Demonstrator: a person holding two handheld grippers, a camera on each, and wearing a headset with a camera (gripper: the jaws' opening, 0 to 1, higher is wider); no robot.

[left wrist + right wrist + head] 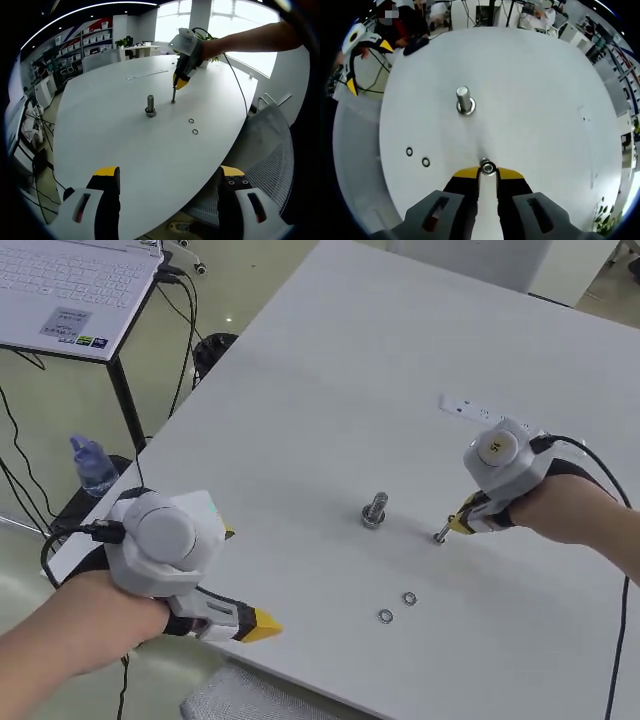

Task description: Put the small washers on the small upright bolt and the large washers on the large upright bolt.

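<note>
While the right tool (455,525) stood tip-down at the small bolt (487,166), its jaws were drawn close together on either side of the bolt's top. Whether they pinched a washer there could not be told. The small bolt stood upright toward the right of the tabletop (330,390), and the large bolt (375,510) stood upright just to its left, apart from it. Two loose washers (409,598) lay flat, side by side, between the bolts and the near edge; their size was too fine to judge. The left tool (169,172) hung wide open and empty at the near left edge, well apart from all of these.

The washers lay back from the right tool, toward the near edge and a little left, and the right tool was the nearer of the two. Both bolts' long axes ran straight up, so any washer would probably have to be held level, hole over the shank, and lowered straight down.
</note>
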